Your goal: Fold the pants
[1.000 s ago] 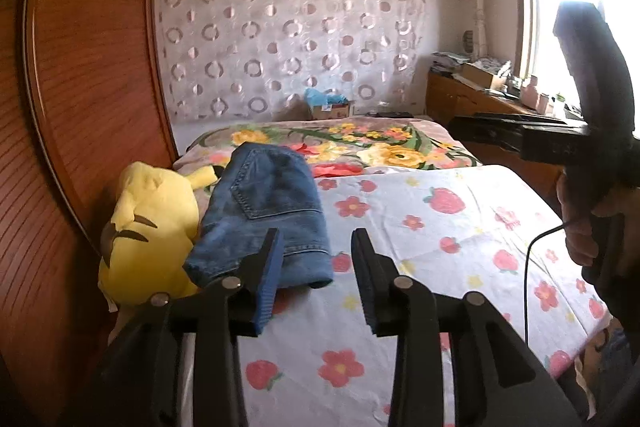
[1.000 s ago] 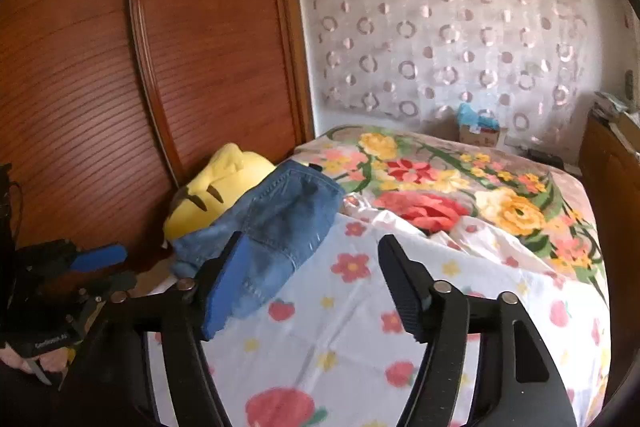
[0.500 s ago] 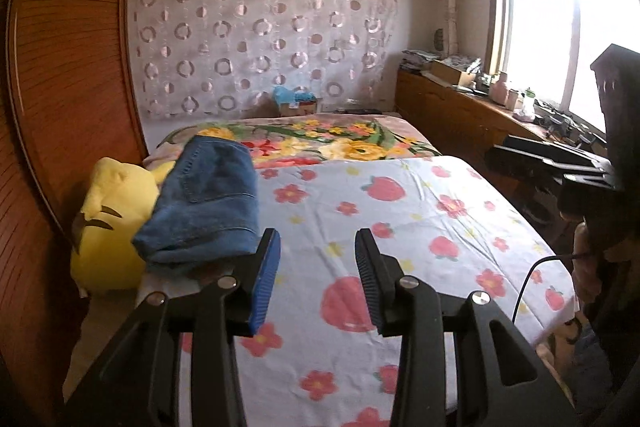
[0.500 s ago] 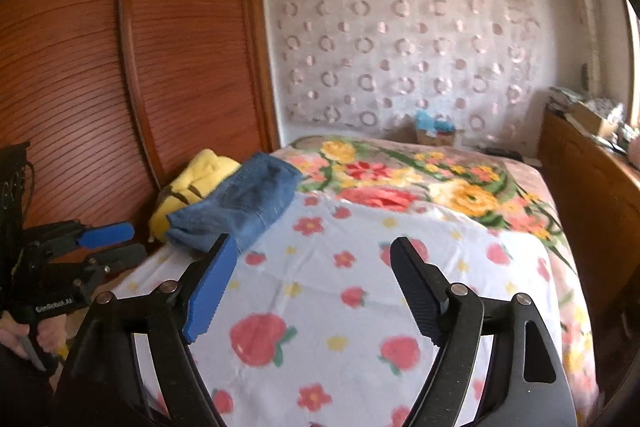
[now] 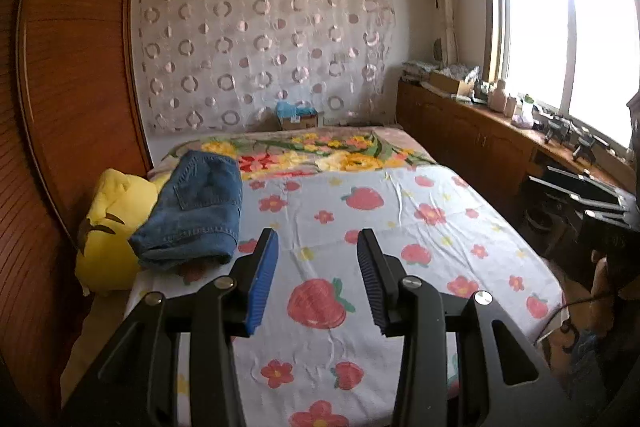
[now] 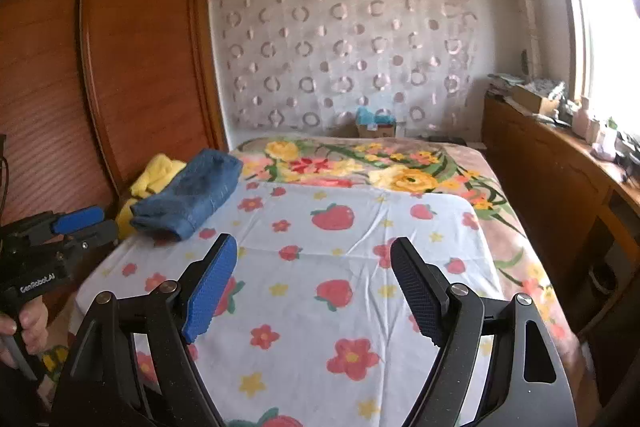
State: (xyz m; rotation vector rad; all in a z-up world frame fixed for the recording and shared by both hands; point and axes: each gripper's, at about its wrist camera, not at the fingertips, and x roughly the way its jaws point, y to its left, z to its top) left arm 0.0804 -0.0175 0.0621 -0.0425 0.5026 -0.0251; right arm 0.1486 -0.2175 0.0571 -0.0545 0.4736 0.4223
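Folded blue denim pants (image 5: 196,211) lying as a compact bundle at the left side of the strawberry-print bed sheet (image 5: 400,227), partly propped on a yellow plush toy (image 5: 108,227) beside the brown slatted wooden wardrobe (image 5: 60,107). Left gripper (image 5: 316,275) and right gripper (image 6: 312,283) both spread apart, grasping nothing, held above the sheet well clear of the bundle. Likely risk: uneven support from the soft toy letting the stack slump or slide open, undoing the fold.
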